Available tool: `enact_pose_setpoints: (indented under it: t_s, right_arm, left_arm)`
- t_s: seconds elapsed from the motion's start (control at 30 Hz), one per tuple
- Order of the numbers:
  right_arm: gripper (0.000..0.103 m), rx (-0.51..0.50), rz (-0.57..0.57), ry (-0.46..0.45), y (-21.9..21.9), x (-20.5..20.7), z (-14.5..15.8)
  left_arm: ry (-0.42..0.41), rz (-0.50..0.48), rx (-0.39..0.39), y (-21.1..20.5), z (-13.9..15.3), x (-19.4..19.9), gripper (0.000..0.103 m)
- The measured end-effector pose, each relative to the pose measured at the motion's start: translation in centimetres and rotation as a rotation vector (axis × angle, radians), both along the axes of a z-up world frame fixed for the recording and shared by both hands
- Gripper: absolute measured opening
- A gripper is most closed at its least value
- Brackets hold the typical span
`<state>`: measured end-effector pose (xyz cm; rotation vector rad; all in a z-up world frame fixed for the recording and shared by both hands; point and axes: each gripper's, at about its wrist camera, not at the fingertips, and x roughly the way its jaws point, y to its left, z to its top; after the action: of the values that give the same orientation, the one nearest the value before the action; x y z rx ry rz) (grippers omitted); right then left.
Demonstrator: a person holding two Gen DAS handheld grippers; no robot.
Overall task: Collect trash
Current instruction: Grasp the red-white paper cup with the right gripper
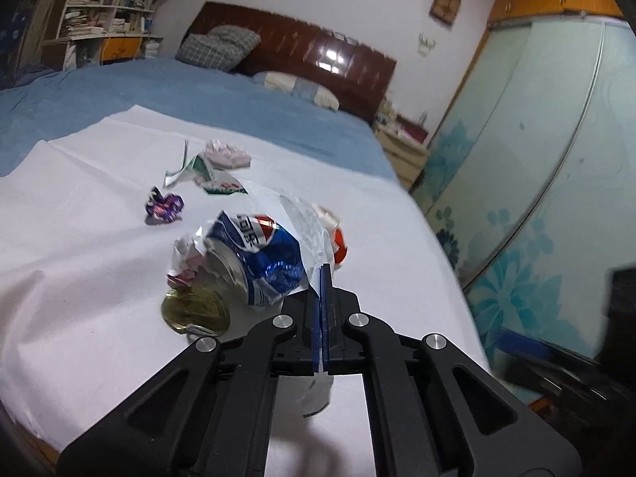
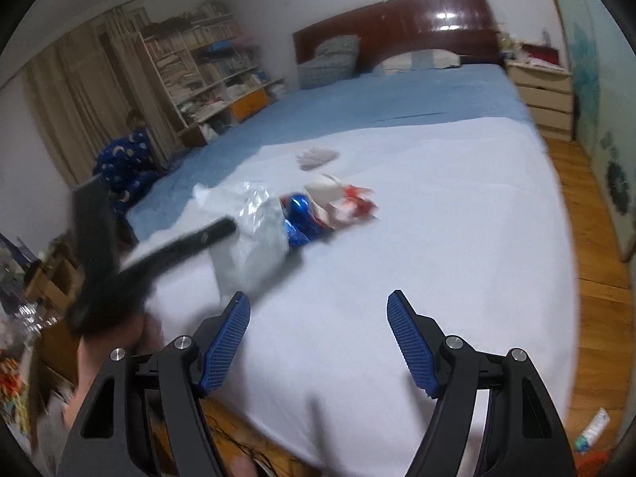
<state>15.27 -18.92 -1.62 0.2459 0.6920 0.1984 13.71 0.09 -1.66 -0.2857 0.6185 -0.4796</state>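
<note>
L gripper [image 1: 322,278]: blue pads pressed together, pinching the edge of a clear plastic bag [image 1: 304,222]. The bag's film rises from the pinch and drapes over the top of a crushed blue Pepsi can [image 1: 254,256], which is the landmark here. Can lies on its side on a white sheet [image 1: 79,214] spread over the bed, open rim facing the camera's lower left.

Rel. to the can, left wrist view:
- crumpled white/pink paper [image 1: 185,260] touching its left side
- gold-coloured round lid or foil [image 1: 194,310] just below, touching or nearly so, can't tell
- red/white wrapper [image 1: 338,238] just right of it, behind the bag film
- purple candy wrapper [image 1: 165,206] up-left, apart from it
- green/white torn packet [image 1: 210,177] and a pale paper wad [image 1: 226,153] further up, well apart

R gripper [image 2: 318,334]: fingers spread wide, nothing between them, over bare white sheet [image 2: 437,214] nearer the camera than the can [image 2: 298,214]. Right wrist view is blurred; L gripper [image 2: 294,256] shows there as a dark smear with the bag [image 2: 254,230] at its tip, just left of the can.

Blue bedspread [image 2: 357,103] beyond the sheet.
</note>
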Motion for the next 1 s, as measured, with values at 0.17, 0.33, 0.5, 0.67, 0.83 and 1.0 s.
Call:
enact_pose_setpoints:
  t_s: [0.17, 0.33, 0.5, 0.67, 0.83, 1.0]
  right_arm:
    - [0.056, 0.016, -0.014, 0.083, 1.4, 9.4, -3.1]
    - [0.048, 0.026, -0.04, 0.141, 2.1, 15.5, -6.4]
    - [0.017, 0.04, 0.002, 0.15, 3.6, 18.8, -7.5]
    - [0.007, -0.006, 0.035, 0.121, 5.2, 18.4, -6.5]
    - [0.006, 0.046, 0.048, 0.06, 3.3, 13.3, -2.5]
    - [0.006, 0.103, 0.066, -0.048, -1.8, 3.5, 4.1]
  left_arm:
    - [-0.023, 0.047, -0.051, 2.4, 1.0, -2.0, 0.0]
    - [-0.018, 0.092, -0.075, 4.7, 1.2, -2.6, 0.0]
    - [0.006, 0.139, -0.087, 6.0, 0.6, -2.2, 0.0]
    - [0.004, 0.143, -0.085, 5.7, 0.5, -2.3, 0.0]
    - [-0.041, 0.152, -0.112, 5.1, 2.0, -4.4, 0.0]
    - [-0.1, 0.133, -0.128, 3.2, 3.9, -8.4, 0.0]
